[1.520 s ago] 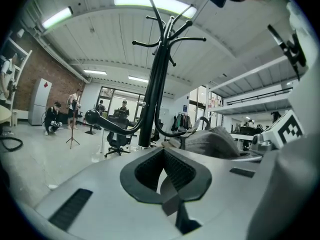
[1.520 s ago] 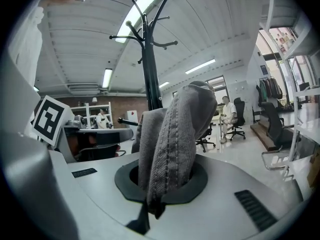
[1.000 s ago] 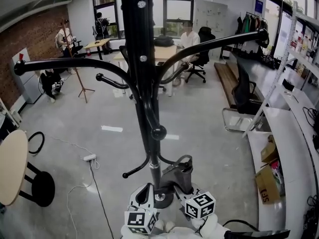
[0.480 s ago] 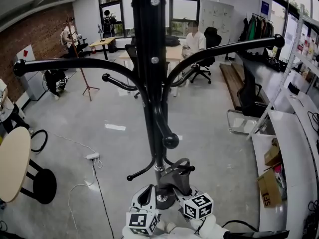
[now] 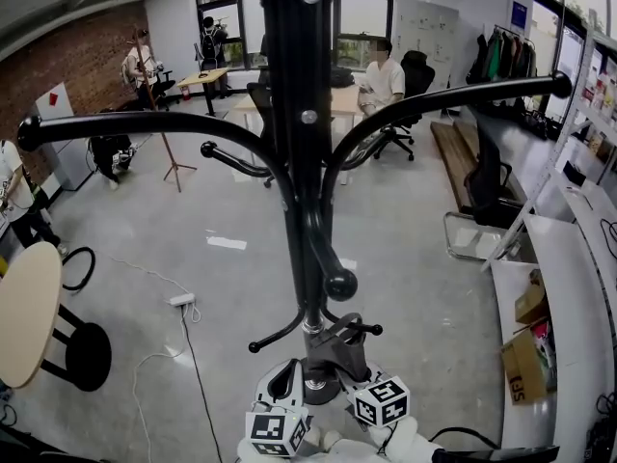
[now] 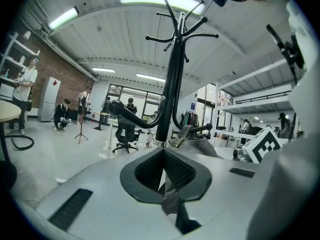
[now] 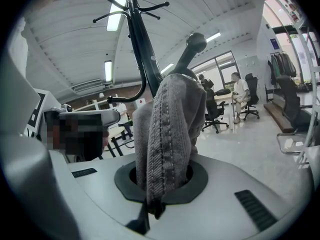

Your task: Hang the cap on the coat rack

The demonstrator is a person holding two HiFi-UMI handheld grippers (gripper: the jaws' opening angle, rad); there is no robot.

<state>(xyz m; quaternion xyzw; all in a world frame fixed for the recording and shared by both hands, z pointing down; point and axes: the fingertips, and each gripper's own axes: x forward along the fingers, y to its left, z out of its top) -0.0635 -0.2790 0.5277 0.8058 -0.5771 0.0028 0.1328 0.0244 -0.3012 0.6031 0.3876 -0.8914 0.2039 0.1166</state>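
Note:
The black coat rack stands right in front of me, its arms spreading left and right. A grey cap hangs low against the pole, its strap by a short hook. A ball-tipped hook sits just above. My left gripper is shut on a scrap of the cap's edge. My right gripper is shut on a thick fold of the cap, which rises toward the ball-tipped hook.
A round wooden table and a black stool stand at the left. A power strip with its cable lies on the floor. A white counter with cardboard boxes runs along the right. A person sits at a far desk.
The cap and the right gripper have sunk slightly, so the short hook now crosses the cap's top. The head view has shifted a little. Both grips are unchanged.

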